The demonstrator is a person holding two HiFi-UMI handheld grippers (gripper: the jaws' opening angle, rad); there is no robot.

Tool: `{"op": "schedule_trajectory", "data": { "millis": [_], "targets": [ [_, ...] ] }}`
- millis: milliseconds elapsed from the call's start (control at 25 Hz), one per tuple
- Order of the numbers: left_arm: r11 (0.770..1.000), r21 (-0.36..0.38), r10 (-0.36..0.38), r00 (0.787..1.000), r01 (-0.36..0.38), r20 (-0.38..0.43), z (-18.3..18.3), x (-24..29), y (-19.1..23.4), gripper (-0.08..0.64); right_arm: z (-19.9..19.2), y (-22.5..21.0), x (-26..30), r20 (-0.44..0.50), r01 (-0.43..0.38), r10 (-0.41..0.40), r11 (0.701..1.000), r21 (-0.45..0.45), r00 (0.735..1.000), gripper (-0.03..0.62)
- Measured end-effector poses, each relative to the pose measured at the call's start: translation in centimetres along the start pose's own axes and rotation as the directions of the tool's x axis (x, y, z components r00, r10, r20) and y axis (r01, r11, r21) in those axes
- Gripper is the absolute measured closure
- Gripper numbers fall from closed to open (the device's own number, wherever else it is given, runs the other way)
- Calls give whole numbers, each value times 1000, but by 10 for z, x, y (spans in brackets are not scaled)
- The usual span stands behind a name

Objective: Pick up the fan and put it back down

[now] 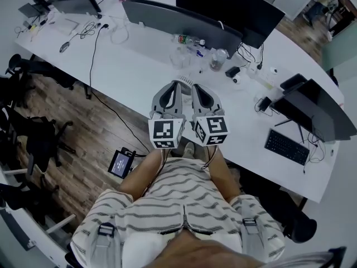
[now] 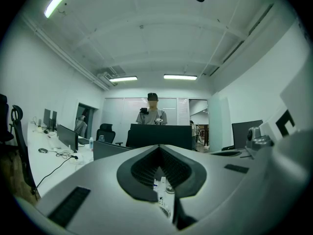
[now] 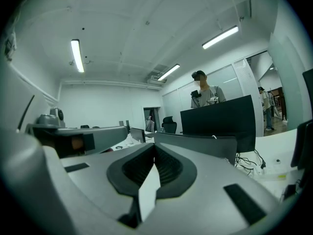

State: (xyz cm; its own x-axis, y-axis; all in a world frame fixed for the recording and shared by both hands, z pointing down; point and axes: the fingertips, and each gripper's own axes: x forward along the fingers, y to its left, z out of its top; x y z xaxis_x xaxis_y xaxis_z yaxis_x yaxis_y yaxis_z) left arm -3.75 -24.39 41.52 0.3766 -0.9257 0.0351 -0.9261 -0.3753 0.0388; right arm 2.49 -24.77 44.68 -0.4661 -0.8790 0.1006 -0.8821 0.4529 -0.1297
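My two grippers are held side by side above the near edge of the long white desk (image 1: pixel 139 77), both pointing level across it. The left gripper (image 1: pixel 174 85) is shut with nothing in it; in the left gripper view its pads (image 2: pixel 146 168) meet at the tip. The right gripper (image 1: pixel 196 87) is likewise shut and empty, its pads (image 3: pixel 168 168) closed together. Beyond the tips, a small pale round object (image 1: pixel 179 57) stands on the desk; it looks like the fan, though it is too small to be sure. A round grille (image 2: pixel 164 210) shows through the left jaws' lower gap.
Behind the pale object stand a labelled bottle (image 1: pixel 187 39), a glass (image 1: pixel 217 59), a grey monitor back (image 1: pixel 184 18) and a black monitor (image 1: pixel 234 4). A keyboard (image 1: pixel 285 147) lies to the right. Office chairs (image 1: pixel 33 138) stand at the left. A person (image 2: pixel 152 114) stands beyond the monitors.
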Motion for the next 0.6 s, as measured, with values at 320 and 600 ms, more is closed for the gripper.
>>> {"op": "schedule_trajectory", "data": {
  "millis": [320, 600],
  "targets": [
    [1000, -19, -22, 1000, 22, -14, -8, 0, 13, 554, -32, 3, 21, -85, -33, 30, 999, -27, 996, 578],
    [1000, -27, -17, 1000, 16, -25, -16, -4, 26, 554, -45, 1, 38, -123, -56, 49, 997, -53, 991, 523]
  ]
}}
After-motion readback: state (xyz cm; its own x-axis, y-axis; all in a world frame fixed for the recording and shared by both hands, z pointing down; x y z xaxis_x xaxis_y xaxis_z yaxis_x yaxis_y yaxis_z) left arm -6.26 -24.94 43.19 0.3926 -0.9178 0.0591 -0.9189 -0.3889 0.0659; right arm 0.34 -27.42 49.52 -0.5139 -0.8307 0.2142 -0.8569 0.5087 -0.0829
